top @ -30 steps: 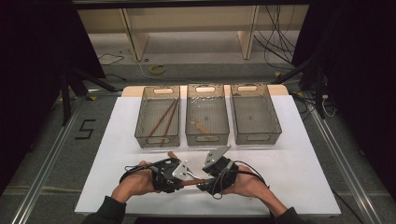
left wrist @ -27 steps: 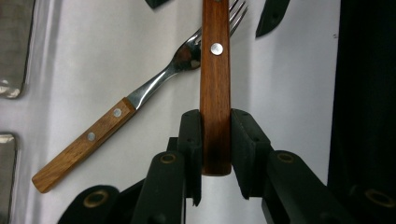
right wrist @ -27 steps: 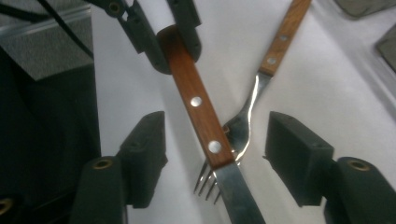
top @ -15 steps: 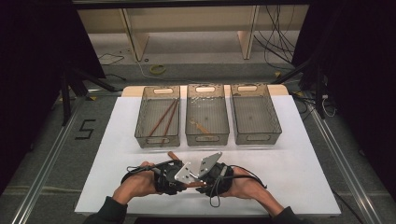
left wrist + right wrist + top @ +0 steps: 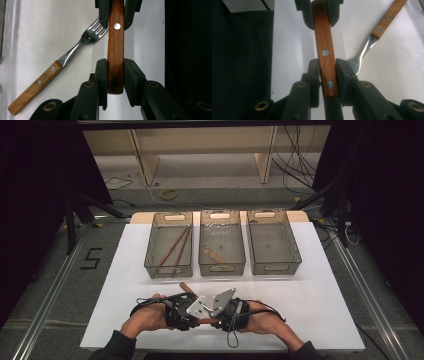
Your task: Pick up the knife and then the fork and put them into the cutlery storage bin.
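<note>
Left claw (image 5: pixel 115 75) is clamped on one end of a wooden handle (image 5: pixel 115 52), which spans level between both claws just above the near edge of the worktop (image 5: pixel 325 285). Right claw (image 5: pixel 328 72) has just been closing and now pinches the other end of the same handle; a second ago it stood wider beside it. Judged meaning: the handle is now held by both claws at once, so a hand-over between them is under way and one claw must let go before the piece can go to a bin. Count, left to right: left bin (image 5: pixel 168 245) holds two chopsticks (image 5: pixel 175 246); middle bin (image 5: pixel 222 242) holds one pale item, too small to identify; right bin (image 5: pixel 273 241) looks empty. One fork (image 5: pixel 55 67) with a wooden handle lies loose on the worktop just beside the claws. Three bins, two claws.
</note>
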Demonstrator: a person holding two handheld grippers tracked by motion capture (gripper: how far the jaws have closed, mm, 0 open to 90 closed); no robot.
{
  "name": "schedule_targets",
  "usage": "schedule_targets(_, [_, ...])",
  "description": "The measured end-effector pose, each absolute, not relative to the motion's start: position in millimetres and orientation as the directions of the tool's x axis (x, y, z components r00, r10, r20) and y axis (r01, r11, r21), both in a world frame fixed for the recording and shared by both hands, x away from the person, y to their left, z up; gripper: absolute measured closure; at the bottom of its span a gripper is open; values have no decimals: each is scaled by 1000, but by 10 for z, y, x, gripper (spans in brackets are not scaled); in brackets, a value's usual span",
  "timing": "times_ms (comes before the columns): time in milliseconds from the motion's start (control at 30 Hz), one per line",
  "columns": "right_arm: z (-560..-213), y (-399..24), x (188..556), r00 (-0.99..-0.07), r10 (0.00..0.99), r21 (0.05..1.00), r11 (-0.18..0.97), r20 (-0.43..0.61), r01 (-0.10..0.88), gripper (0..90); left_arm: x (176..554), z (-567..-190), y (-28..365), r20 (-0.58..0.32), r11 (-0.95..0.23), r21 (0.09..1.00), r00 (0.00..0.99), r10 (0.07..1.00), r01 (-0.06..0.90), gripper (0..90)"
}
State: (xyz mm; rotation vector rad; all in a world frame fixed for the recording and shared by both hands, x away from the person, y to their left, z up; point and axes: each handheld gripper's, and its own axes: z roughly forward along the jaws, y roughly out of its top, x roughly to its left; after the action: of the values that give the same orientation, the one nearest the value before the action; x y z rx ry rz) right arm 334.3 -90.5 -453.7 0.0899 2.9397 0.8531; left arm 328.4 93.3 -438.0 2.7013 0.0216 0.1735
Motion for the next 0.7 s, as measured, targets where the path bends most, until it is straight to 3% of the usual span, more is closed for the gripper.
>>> schedule_targets(167, [-4522,-905,3315,-994,76,539,842,-73,25,777,3308,-4383,953,127,-896,444,989,70,7,691])
schedule_targets(433, [-4503,-941,3348,-991,109,540,840,-80,49,777,3372,-4365,1012,123,-869,489,979,160,80,430])
schedule_targets(700, [-4463,-1061,3421,-983,164,552,828,-77,95,777,3459,-4307,1121,124,-785,595,945,302,172,281])
